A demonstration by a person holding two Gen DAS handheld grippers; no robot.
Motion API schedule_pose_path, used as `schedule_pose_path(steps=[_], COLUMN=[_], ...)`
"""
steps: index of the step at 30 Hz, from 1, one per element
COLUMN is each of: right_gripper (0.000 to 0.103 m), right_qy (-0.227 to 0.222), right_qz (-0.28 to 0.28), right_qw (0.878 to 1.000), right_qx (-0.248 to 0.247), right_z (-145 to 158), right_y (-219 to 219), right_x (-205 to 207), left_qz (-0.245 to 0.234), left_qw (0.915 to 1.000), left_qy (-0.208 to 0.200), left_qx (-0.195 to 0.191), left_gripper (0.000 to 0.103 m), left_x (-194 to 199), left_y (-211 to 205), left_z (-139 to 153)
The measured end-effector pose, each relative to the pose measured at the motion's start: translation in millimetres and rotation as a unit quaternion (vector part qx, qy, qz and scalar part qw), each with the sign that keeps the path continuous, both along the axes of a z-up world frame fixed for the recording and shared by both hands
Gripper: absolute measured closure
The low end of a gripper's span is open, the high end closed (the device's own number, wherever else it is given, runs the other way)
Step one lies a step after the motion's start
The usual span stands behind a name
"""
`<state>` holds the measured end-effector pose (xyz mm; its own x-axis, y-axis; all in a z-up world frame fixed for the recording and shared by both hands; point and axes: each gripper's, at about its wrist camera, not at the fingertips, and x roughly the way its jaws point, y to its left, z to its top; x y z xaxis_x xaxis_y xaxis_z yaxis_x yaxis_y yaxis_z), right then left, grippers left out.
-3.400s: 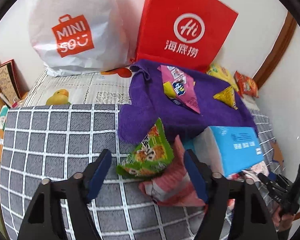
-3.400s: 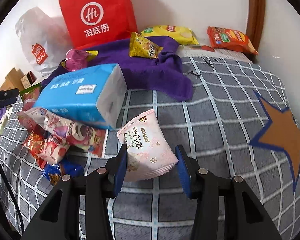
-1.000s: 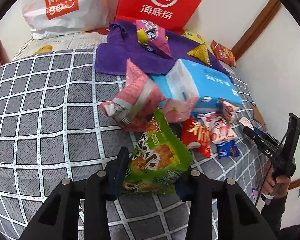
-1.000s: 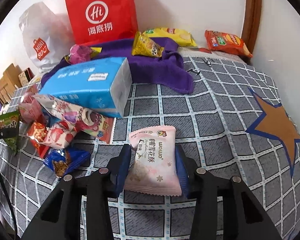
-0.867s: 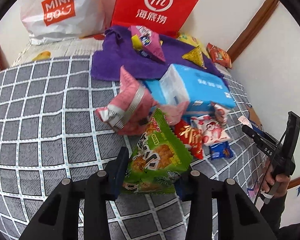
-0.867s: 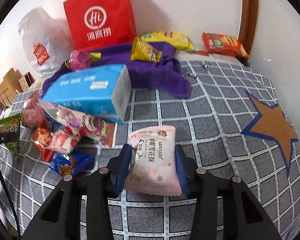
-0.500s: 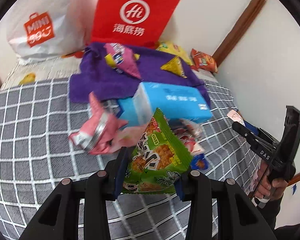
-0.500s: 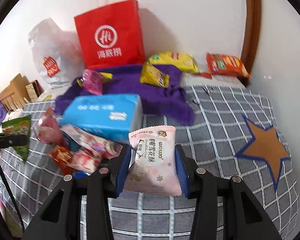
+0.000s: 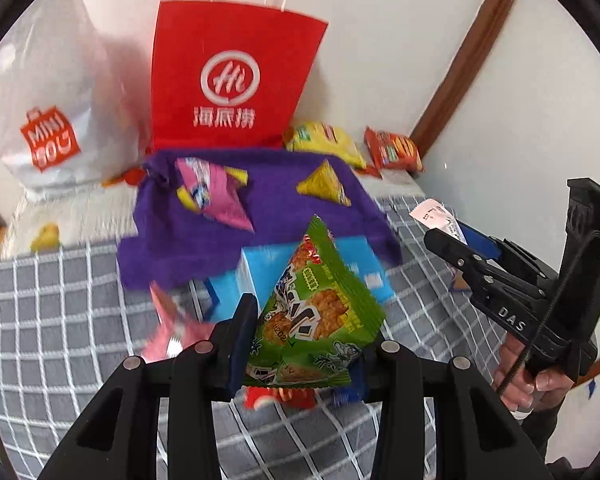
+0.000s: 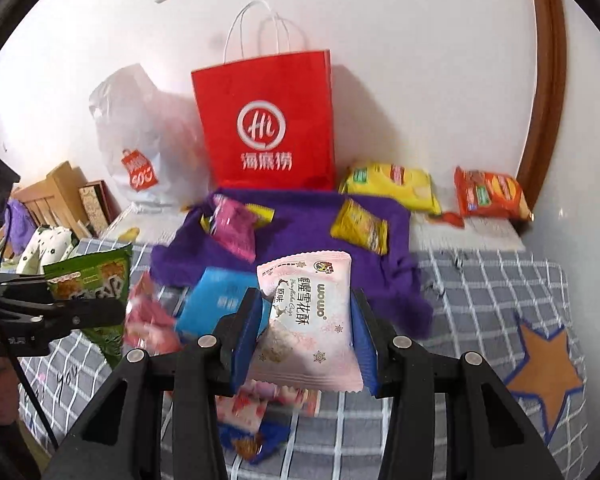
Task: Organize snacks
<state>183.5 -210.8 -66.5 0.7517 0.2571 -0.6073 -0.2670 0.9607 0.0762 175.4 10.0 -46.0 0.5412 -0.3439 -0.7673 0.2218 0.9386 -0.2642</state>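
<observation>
Left wrist view: the left tongs (image 9: pixel 300 344) are clamped on a green snack bag (image 9: pixel 314 316), lifted above the checked bed cover (image 9: pixel 60 300); the background looks blurred.

Right wrist view: the right tongs (image 10: pixel 304 344) pinch a pink snack packet (image 10: pixel 310 332) above the cover, before the purple towel (image 10: pixel 300 236).

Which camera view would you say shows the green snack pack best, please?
The left wrist view: the green pack fills the centre, front face and print visible, clamped in the left tool. The right wrist view shows it only at the left edge, small and partly hidden behind that tool.
</observation>
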Motion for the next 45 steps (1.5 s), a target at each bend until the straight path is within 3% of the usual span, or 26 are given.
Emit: schedule_pose_path(steps=[8, 24, 31, 45], right_gripper=[0.059, 0.059, 0.059, 0.059], right_qy=[-0.005, 0.0, 0.037, 0.074], right_qz=[-0.023, -0.009, 0.013, 0.032], right_qw=[1.0, 1.0, 0.999, 0.996], right_qx=[-0.019, -0.002, -0.024, -0.044], right_z=[14, 13, -25, -58], right_y=[-4, 7, 18, 14], right_x=[59, 144, 170, 189], left_qz=[0.03, 0.059, 0.073, 0.065], left_qw=[0.9987, 0.9977, 0.997, 0.996], left_qy=[-0.031, -0.017, 0.023, 0.055], left_qx=[0.028, 0.029, 0.015, 0.025], left_gripper=[0.064, 0.064, 0.064, 0.064], left_x=[38, 122, 146, 159], left_y=[7, 31, 49, 52], left_z=[17, 11, -27, -56])
